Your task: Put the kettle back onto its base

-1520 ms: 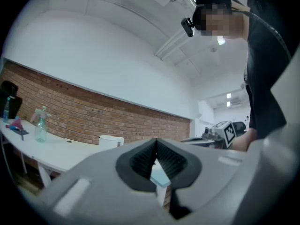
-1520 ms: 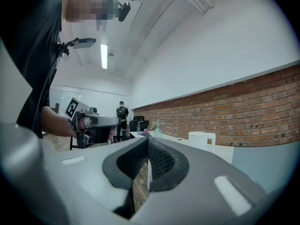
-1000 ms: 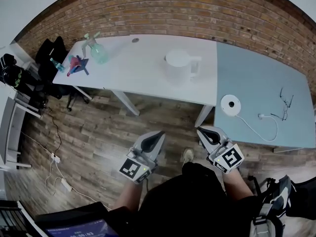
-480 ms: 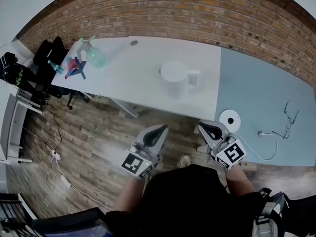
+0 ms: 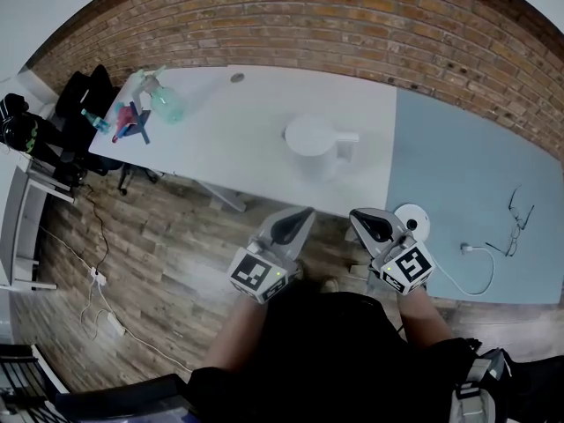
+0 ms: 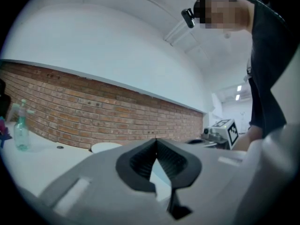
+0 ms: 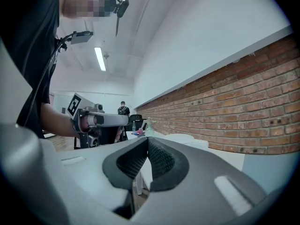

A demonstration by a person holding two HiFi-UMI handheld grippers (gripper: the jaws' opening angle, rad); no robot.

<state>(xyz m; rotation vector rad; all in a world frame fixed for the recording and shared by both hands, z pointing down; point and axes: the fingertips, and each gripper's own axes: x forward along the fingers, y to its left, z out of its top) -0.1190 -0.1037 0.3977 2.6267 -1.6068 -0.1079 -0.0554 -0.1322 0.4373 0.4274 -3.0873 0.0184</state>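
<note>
Brick wall across the far side, wood-plank floor on the near side. Two tables butted together: long white table on the left, pale blue-grey table on the right.

White round-bodied electric kettle stands upright at the right-hand end of the white table, lid on, well apart from its base. Handle sticks out to the right, toward the blue table. Round white kettle base sits at the blue table's near left corner, white cable looping off to the right.

Handling, my read: rigid plastic-looking shell with a smooth wall, so pads would likely slip on the body, and it looks too wide for these jaws anyway. The handle is the obvious grab point; clamp high on it so the body hangs straight. Weight unknown, no fill level visible; assume water and keep it upright. The base looks light and is only tethered by the cable, so a skewed set-down could shove it.

Left gripper: jaw tips together, nothing between them, held level off the near table edge, short of the kettle. Right gripper: also fully closed and empty, just beside the base's left edge in the head view; can't tell whether it touches. Both need opening before any grab.
</note>
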